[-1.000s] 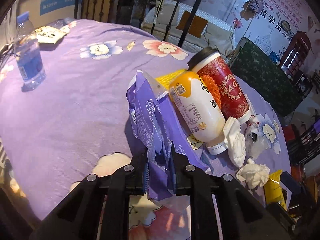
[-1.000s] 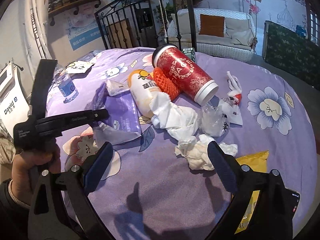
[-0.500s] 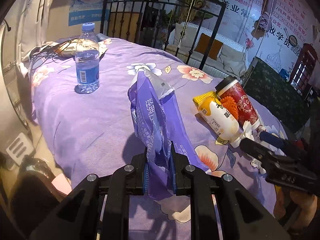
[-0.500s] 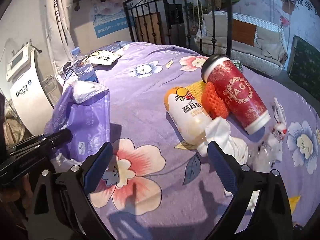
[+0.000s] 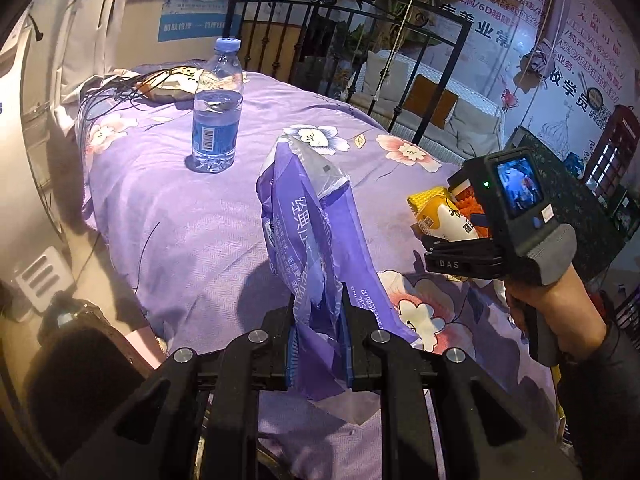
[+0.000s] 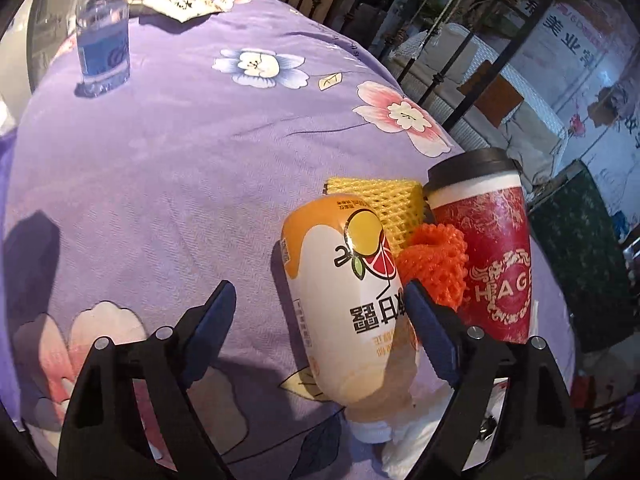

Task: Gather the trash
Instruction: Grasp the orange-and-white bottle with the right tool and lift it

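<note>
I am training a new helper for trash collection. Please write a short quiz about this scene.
1. True or false: the left gripper is shut on the purple bag.
2. Which thing lies between the right gripper's closing jaws? A) orange juice bottle B) red cup C) water bottle
3. Fill in: the water bottle stands ____ on the purple cloth.

Key: 1 true; 2 A; 3 upright.
</note>
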Demonstrator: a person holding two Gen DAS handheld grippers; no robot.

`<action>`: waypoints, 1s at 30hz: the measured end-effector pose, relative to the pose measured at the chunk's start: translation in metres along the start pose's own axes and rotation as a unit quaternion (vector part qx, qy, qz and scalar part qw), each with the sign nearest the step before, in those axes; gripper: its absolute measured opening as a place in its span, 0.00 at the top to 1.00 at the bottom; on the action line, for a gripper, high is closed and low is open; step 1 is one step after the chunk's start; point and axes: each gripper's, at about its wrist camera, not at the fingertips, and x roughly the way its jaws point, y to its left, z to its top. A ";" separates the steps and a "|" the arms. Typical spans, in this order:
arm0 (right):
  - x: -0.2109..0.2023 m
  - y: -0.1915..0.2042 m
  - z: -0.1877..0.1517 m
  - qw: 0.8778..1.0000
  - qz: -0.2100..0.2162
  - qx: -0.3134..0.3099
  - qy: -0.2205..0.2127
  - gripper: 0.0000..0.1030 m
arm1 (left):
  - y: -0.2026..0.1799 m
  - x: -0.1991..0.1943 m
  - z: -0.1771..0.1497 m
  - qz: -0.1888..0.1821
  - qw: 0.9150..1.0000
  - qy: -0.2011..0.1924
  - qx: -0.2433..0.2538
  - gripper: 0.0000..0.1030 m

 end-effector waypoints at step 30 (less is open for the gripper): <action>-0.100 0.012 -0.029 0.985 -0.042 0.024 -0.163 0.39 | -0.006 -0.027 -0.020 -0.011 1.000 -0.006 0.005 0.84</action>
